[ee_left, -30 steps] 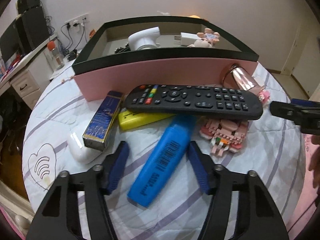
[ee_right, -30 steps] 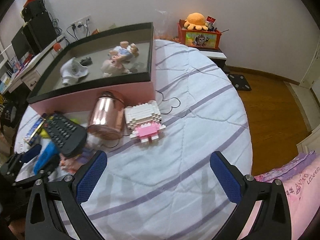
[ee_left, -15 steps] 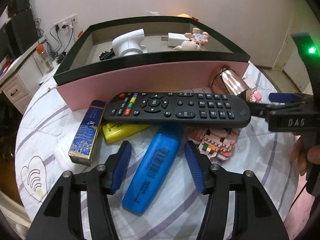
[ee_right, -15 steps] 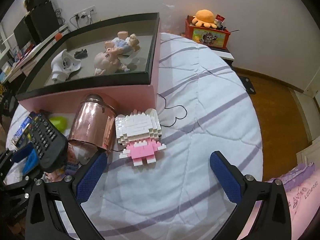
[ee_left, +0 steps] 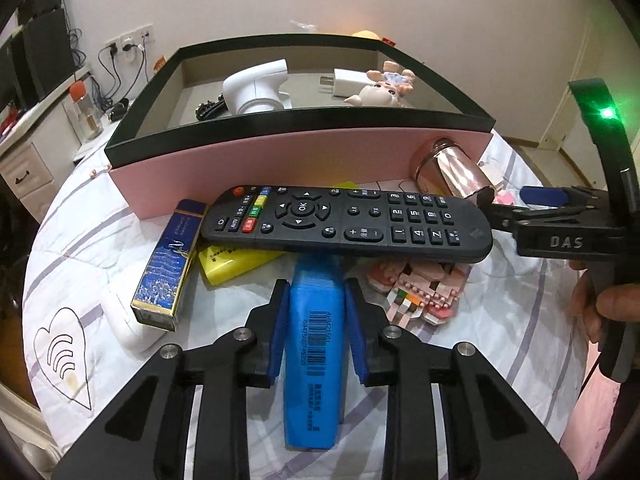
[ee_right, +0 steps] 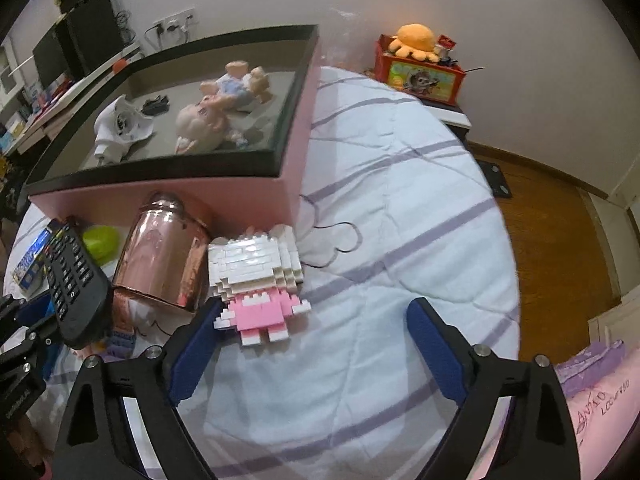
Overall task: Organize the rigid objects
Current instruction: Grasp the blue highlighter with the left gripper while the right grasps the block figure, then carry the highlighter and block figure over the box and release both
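Note:
My left gripper [ee_left: 316,296] is shut on a blue highlighter [ee_left: 316,352] whose far end lies under a black remote [ee_left: 348,224]. A yellow highlighter [ee_left: 232,262], a blue and gold box [ee_left: 168,268] and a pink brick figure [ee_left: 420,284] lie around it. A pink box with a black rim [ee_left: 280,164] stands behind and holds a white device [ee_left: 256,88], a charger [ee_left: 348,80] and a doll [ee_left: 380,90]. My right gripper [ee_right: 316,328] is open, just in front of a white and pink brick figure [ee_right: 256,276] next to a copper tin [ee_right: 164,256].
The objects lie on a white quilt with purple stripes [ee_right: 400,220]. A white case [ee_left: 128,320] lies under the blue and gold box. A toy box with an orange plush [ee_right: 420,64] stands at the back right. A desk with speakers [ee_left: 40,64] is at the left.
My left gripper has closed on the blue highlighter. My right gripper has moved forward and down, close to the white and pink brick figure.

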Demonstrator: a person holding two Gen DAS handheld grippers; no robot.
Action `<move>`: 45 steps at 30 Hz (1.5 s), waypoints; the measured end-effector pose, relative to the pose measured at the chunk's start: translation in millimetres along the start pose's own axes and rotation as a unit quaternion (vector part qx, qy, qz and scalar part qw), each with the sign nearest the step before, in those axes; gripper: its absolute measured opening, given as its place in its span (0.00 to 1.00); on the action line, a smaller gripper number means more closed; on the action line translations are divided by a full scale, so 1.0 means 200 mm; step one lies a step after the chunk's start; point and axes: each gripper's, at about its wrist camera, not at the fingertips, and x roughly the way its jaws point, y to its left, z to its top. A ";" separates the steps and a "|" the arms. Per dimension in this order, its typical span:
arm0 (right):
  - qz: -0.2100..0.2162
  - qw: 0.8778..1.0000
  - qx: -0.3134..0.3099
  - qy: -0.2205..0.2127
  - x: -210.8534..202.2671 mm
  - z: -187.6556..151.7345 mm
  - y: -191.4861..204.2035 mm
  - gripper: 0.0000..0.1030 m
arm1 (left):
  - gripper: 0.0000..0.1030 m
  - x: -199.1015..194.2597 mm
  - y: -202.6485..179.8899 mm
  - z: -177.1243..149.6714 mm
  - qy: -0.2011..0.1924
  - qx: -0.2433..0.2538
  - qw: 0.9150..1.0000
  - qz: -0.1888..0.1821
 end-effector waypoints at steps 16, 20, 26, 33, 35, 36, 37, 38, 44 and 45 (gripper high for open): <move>0.018 1.000 0.017 -0.020 -0.11 -0.05 -0.01 0.43 | 0.26 -0.14 0.03 -0.08 -0.003 -0.028 1.000 -0.004; 0.029 0.999 0.028 -0.032 -0.21 -0.07 -0.01 0.43 | 0.26 -0.23 0.04 -0.07 -0.013 -0.035 0.999 -0.006; 0.048 0.997 0.013 -0.065 -0.40 -0.01 0.07 0.43 | 0.26 -0.39 0.09 0.03 -0.047 -0.043 0.998 0.010; 0.060 0.993 -0.019 -0.098 -0.52 0.17 0.23 0.43 | 0.26 -0.50 0.17 0.29 -0.093 -0.038 0.994 0.039; 0.063 0.992 -0.027 -0.105 -0.52 0.24 0.27 0.43 | 0.26 -0.49 0.20 0.38 -0.103 -0.037 0.993 0.042; 0.065 0.992 -0.030 -0.108 -0.52 0.28 0.29 0.43 | 0.26 -0.48 0.21 0.42 -0.107 -0.038 0.993 0.041; 0.066 0.991 -0.032 -0.110 -0.51 0.31 0.31 0.43 | 0.26 -0.47 0.23 0.47 -0.110 -0.038 0.992 0.040; 0.070 0.991 -0.035 -0.111 -0.50 0.35 0.33 0.43 | 0.26 -0.45 0.24 0.51 -0.110 -0.039 0.992 0.039; 0.081 0.990 -0.043 -0.108 -0.38 0.59 0.39 0.43 | 0.26 -0.28 0.30 0.72 -0.105 -0.040 0.993 0.036; 0.082 0.990 -0.043 -0.107 -0.36 0.62 0.40 0.43 | 0.26 -0.26 0.30 0.75 -0.104 -0.039 0.993 0.036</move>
